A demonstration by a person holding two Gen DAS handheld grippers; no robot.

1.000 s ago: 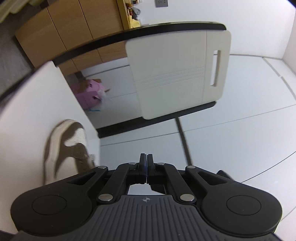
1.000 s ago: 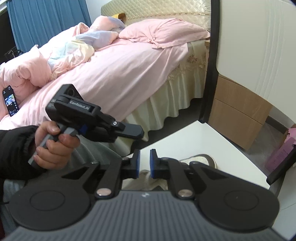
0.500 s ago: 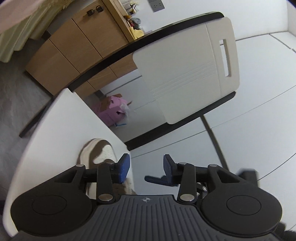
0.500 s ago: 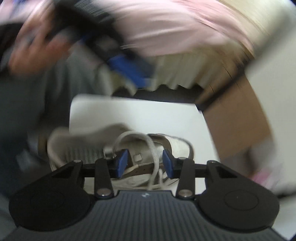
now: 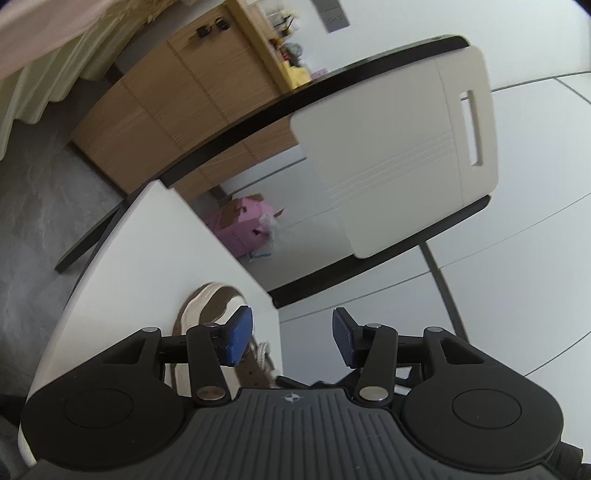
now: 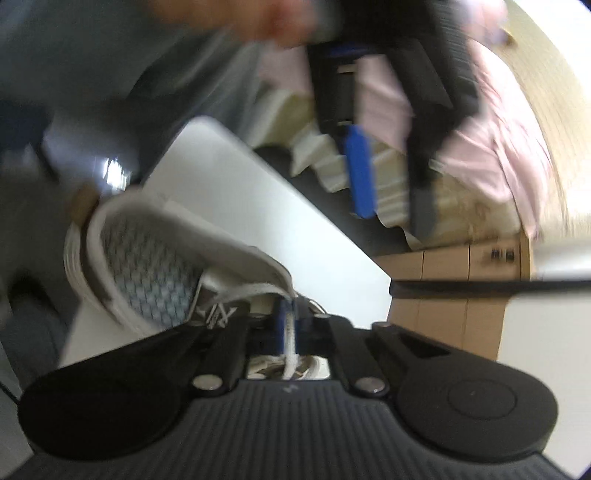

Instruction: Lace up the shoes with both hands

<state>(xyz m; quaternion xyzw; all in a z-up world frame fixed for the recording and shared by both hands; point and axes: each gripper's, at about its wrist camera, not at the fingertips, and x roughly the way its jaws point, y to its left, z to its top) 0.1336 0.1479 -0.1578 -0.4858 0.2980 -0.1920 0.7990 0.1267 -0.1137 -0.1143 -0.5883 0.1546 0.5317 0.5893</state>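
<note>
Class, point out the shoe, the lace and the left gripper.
shoe [image 6: 147,266]: right wrist view, mesh lining.
lace [image 6: 290,332]: right wrist view, stretch between the shut pads.
left gripper [image 5: 291,338]: left wrist view, gap between fingertips.

The right wrist view is smeared with motion; the person's hand [image 6: 284,14] at the top is a blur cut by the frame edge, and the left gripper [image 6: 388,177] below it is streaked, its body unclear; the shoe [image 6: 147,273] has its front hidden behind the right gripper [image 6: 290,325], as is most of the lace [image 6: 290,343]; in the left wrist view the shoe's heel sits behind the gripper's own body.
</note>
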